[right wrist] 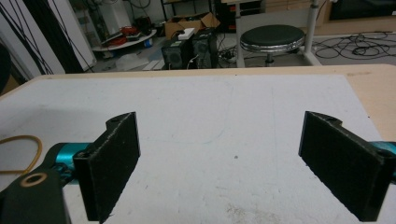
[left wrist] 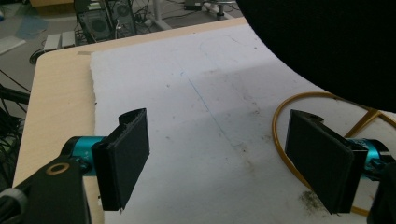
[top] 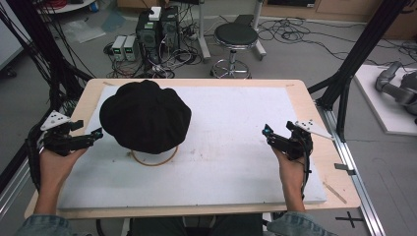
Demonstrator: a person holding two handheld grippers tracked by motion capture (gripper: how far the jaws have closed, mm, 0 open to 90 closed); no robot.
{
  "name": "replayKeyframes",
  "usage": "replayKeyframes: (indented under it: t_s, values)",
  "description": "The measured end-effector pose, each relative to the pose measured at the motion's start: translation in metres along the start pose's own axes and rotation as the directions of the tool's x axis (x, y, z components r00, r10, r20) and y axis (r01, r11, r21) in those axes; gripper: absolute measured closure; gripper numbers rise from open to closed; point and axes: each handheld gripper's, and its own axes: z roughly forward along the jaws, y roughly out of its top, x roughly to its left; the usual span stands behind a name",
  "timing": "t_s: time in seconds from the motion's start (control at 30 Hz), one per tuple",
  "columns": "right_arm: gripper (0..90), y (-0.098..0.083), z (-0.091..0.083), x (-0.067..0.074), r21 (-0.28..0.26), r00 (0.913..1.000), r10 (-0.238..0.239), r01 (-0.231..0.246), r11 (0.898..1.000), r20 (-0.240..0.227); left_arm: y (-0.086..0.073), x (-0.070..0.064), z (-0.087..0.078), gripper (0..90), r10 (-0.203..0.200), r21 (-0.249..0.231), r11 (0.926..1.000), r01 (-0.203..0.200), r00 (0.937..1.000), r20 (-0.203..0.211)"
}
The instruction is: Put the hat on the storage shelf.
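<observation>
Left gripper (top: 96, 133) fingers (left wrist: 125, 156) wide apart, holding nothing; right gripper (top: 268, 132) same. Black hat (top: 145, 115), soft and puffy, sits on gold wire stand (top: 155, 158), left side of counter (top: 314, 105). Left gripper view shows the stand's ring up close.

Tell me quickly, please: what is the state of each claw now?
Left claw: open, holding nothing, beside the black fabric hat on its gold wire ring stand.
Right claw: open, holding nothing, over the white foam board.
</observation>
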Motion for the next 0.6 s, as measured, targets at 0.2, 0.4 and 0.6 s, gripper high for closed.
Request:
replayKeyframes:
  t_s: [0.2,0.4,0.6]
  values:
    - [12.3,-0.0018,0.0000,-0.0005,0.006,1.0000,-0.004,0.004,1.000,0.001,0.0003,0.0002,-0.0004,22.2,0.002,-0.001,1.0000,-0.002,1.0000,0.000]
    - [12.3,-0.0024,-0.0001,-0.0008,0.008,1.0000,-0.006,0.006,1.000,0.003,0.0005,0.0003,-0.0006,22.2,0.003,0.000,1.0000,-0.003,1.0000,0.000]
    - [12.3,-0.0027,-0.0002,-0.0006,0.010,1.0000,-0.003,0.003,1.000,0.002,-0.0003,0.0006,0.0006,22.2,-0.001,0.000,1.0000,0.001,1.0000,0.001]
